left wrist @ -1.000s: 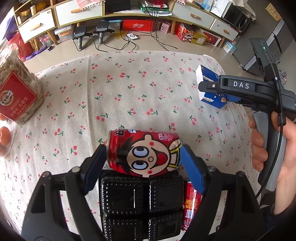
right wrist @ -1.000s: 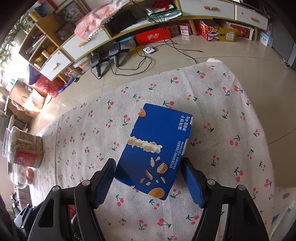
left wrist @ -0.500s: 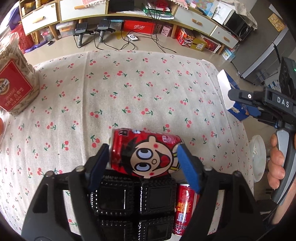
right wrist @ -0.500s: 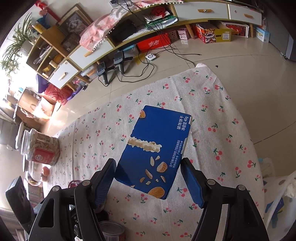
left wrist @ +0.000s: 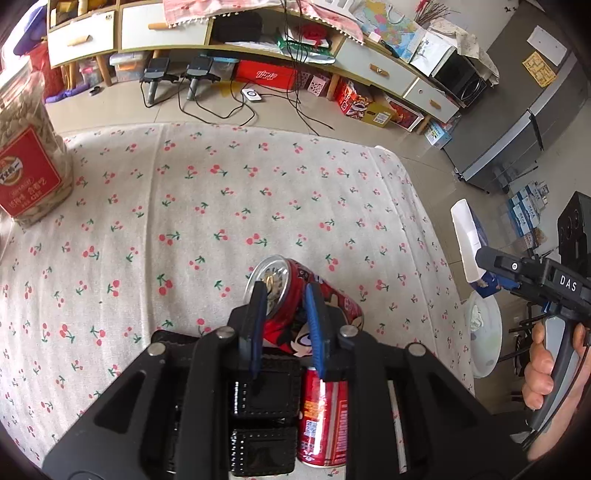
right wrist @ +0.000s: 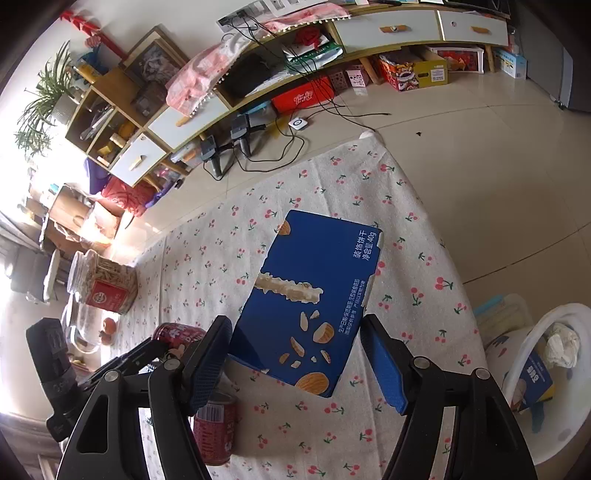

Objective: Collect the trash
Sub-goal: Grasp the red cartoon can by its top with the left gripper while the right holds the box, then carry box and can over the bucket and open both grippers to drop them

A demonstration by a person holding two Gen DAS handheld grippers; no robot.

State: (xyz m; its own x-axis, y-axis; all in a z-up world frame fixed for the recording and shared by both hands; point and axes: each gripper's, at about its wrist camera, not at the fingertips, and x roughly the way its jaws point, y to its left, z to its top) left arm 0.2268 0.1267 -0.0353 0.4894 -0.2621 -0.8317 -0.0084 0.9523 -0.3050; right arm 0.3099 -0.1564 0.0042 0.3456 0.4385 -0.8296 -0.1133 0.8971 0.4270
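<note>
Some trash already lies in the white bin (right wrist: pixel 532 387) beside the table; both grippers are loaded, nothing dropped yet. The left gripper (left wrist: pixel 284 325), whose jaws have just been closing, pinches the cartoon can (left wrist: pixel 295 295) near its rim. The right gripper (right wrist: pixel 299 365) holds the blue biscuit box (right wrist: pixel 314 291) between widely spread fingers. A second red can (left wrist: pixel 323 417) stands below.

A cherry-print tablecloth (left wrist: pixel 229 192) covers the table; a clear jar of seeds with a red label (left wrist: pixel 27 166) stands upright near its far left corner; beyond it, a long low cabinet (left wrist: pixel 155 27) with white drawers lines the wall; black cables (left wrist: pixel 229 107) trail over the tiled floor (right wrist: pixel 461 147); a potted plant (right wrist: pixel 44 99) stands on the shelving.
</note>
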